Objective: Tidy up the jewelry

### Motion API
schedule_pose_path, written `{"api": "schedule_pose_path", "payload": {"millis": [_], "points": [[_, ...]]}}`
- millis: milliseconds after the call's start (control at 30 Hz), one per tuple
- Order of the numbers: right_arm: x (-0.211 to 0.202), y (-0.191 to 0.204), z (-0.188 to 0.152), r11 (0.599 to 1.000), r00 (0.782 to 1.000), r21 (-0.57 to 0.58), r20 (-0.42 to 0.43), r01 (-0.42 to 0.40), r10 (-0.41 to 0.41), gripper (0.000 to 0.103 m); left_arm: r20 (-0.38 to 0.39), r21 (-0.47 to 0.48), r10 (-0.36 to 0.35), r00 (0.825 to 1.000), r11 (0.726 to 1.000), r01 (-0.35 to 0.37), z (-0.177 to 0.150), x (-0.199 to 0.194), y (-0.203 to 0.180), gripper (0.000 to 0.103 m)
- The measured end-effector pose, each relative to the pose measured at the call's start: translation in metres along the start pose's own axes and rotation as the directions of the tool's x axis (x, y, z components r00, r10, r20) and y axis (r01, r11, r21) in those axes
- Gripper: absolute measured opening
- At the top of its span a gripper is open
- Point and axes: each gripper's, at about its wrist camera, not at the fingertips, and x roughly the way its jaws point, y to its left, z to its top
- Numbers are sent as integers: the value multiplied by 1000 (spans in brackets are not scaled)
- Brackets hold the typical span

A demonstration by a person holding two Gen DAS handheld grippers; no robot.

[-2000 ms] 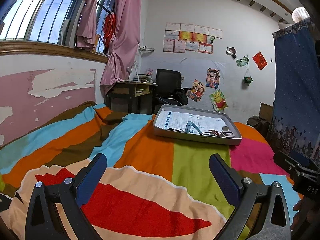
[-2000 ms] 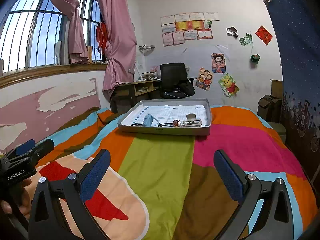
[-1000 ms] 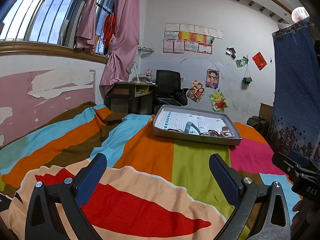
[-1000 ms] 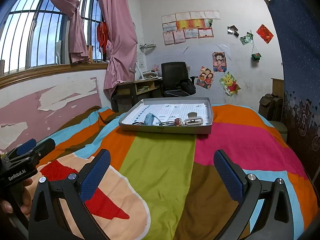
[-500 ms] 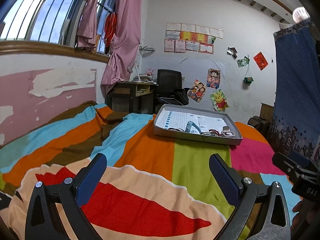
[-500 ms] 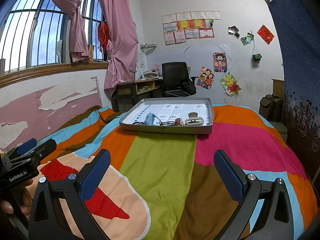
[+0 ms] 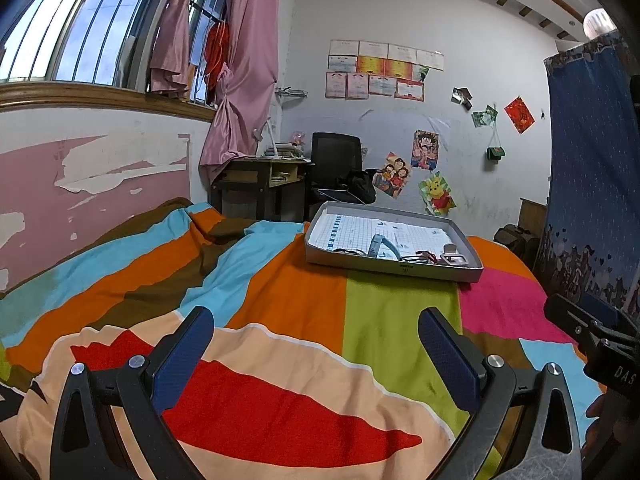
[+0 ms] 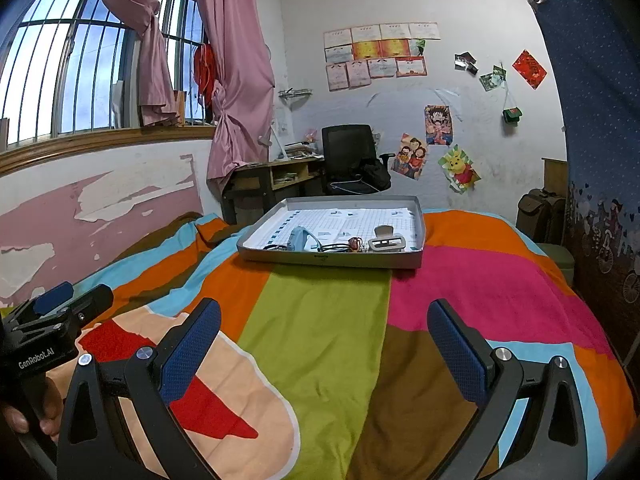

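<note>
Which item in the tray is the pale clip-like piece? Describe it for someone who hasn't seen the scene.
On the striped bedspread sits a shallow grey tray. Along its near edge, the rightmost item is a pale grey rectangular clip with slots, unlike the blue band and dark tangled cords to its left.

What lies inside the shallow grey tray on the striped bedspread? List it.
Inside the shallow grey tray lies gridded white paper, with a light-blue band, dark tangled cords, a small red piece and a pale rectangular buckle. The tray's front wall hides whatever sits lowest.
</note>
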Motion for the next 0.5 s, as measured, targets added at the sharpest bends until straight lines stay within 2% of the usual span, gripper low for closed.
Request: {"api": "schedule_pose_path", "payload": {"millis": [500], "points": [[0,0,0,1000,1000,0,0,0,0,102,-2,7,-4,1000,1000,5,-1,0,0,103]]}}
